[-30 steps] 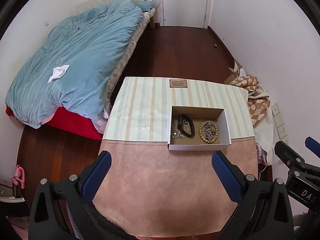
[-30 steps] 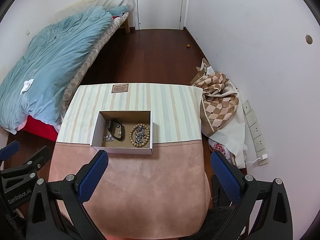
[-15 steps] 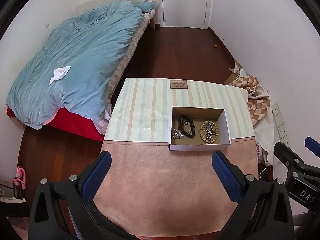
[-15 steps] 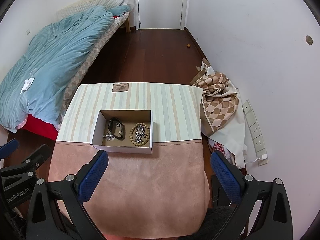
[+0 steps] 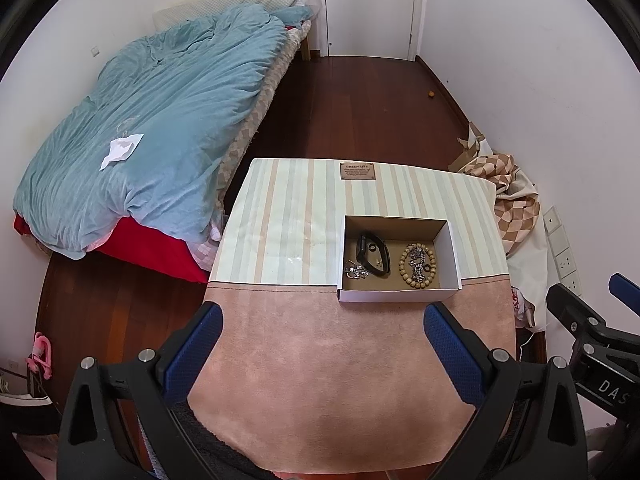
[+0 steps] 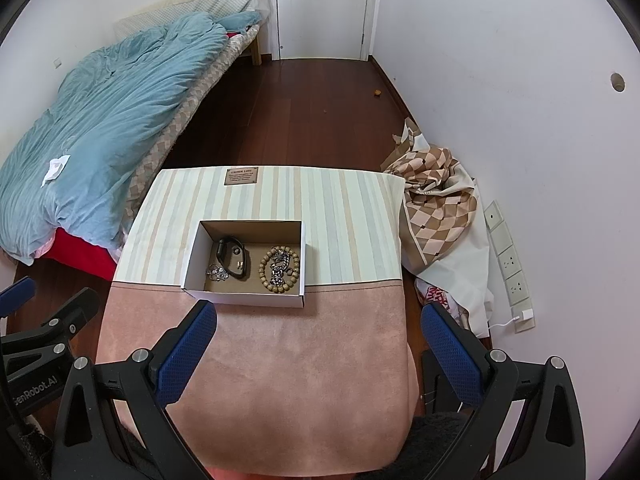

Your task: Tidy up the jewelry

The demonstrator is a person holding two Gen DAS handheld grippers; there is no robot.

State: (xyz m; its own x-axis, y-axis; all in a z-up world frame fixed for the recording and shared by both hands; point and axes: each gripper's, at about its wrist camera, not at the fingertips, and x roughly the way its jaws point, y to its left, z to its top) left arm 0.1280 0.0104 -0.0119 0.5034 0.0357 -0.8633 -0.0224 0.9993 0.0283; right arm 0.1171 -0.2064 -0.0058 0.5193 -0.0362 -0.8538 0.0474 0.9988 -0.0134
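A white cardboard box (image 5: 398,295) (image 6: 244,297) stands on the table where the striped cloth meets the pink cloth. Inside lie a black band (image 5: 373,255) (image 6: 232,258), a wooden bead bracelet (image 5: 417,266) (image 6: 279,269) with a silver chain in its ring, and a small silver piece (image 5: 355,270) (image 6: 216,271). My left gripper (image 5: 322,344) is open and empty, held above the pink cloth in front of the box. My right gripper (image 6: 318,342) is open and empty, also in front of the box.
The table (image 5: 320,380) has a striped far half with a brown label (image 5: 358,171). A bed with a blue duvet (image 5: 160,120) is at left. Checked fabric (image 6: 436,208) is piled at the right wall with wall sockets (image 6: 508,260). A white door (image 6: 322,8) is at the back.
Both grippers have drifted very slightly; the box sits a touch lower in both views. The jaws stay open and the jewelry has not moved.
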